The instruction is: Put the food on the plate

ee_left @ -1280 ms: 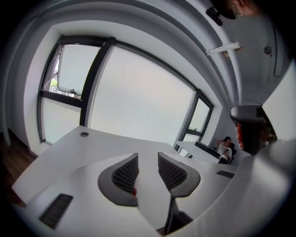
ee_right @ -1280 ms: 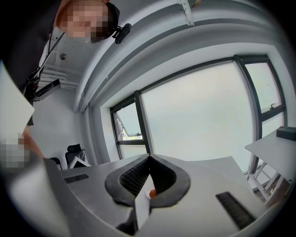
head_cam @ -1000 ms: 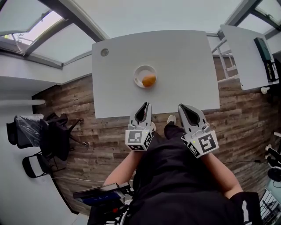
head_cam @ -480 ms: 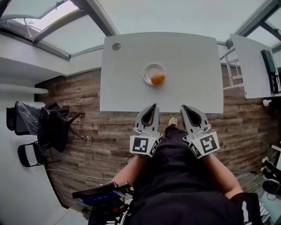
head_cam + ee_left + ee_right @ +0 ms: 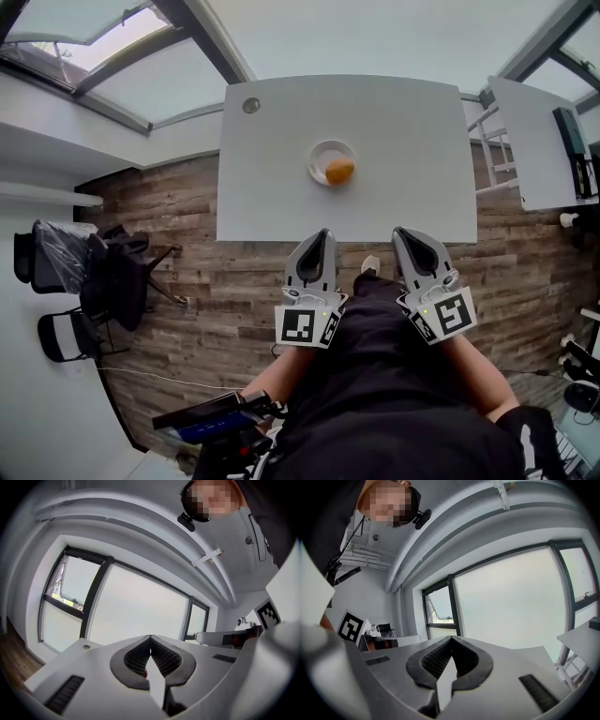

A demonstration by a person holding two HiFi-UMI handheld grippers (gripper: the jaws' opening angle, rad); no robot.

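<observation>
Food [image 5: 339, 171]: one round orange item, sitting on the plate [image 5: 322, 153], toward the plate's right rim.

Left gripper [image 5: 321, 233]: jaws pressed together, tips meeting, nothing between them in the left gripper view. Right gripper [image 5: 401, 232]: same, jaws closed tip to tip, nothing pinched. Both are held side by side in front of the person's dark torso [image 5: 394, 394], pointing at the table [image 5: 394, 103]. In the head view their tips sit at the table's near edge, well apart from the plate.

Plate is roughly mid-table, between the two grippers' lines. Table is white, with a round grommet [image 5: 250, 105] in the far-left corner. Wood-plank floor [image 5: 187, 281] below. Dark chairs [image 5: 89, 281] to the left, second white table [image 5: 530, 131] to the right. Both gripper views look past the jaws at large windows [image 5: 136, 606].
</observation>
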